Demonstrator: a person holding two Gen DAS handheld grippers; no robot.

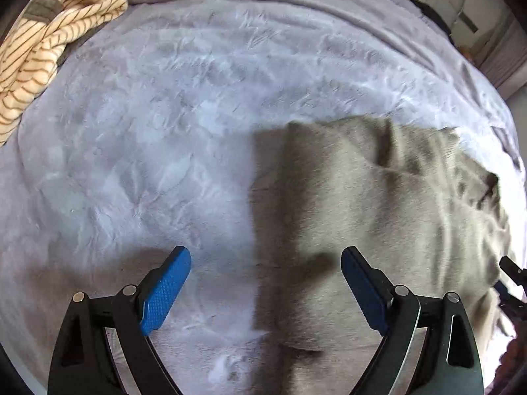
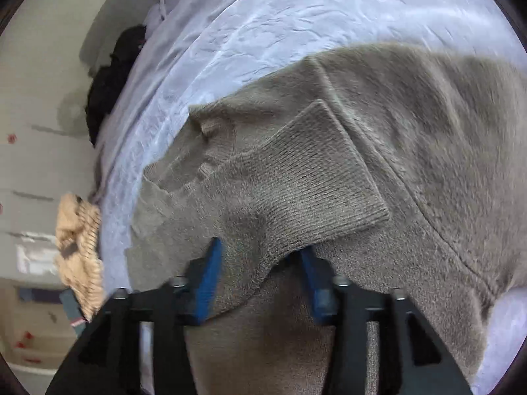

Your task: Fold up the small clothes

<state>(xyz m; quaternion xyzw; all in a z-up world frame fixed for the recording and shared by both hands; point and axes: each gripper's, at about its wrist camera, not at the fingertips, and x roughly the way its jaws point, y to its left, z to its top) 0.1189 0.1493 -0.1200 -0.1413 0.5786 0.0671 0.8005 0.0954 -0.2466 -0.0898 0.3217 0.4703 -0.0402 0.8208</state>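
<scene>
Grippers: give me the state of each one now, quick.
Left gripper: open, holding nothing, over the edge of the grey sweater.
Right gripper: shut on the grey sweater's sleeve.

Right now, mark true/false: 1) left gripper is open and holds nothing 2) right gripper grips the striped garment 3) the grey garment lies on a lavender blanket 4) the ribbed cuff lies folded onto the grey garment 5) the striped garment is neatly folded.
1) True. The left gripper is open, its jaws wide apart over the lavender blanket, with nothing between them.
2) False. The right gripper is shut on the grey garment, near its ribbed cuff.
3) True.
4) True. The cuff lies across the garment's body.
5) False. The striped garment lies bunched at the blanket's far left edge.
</scene>
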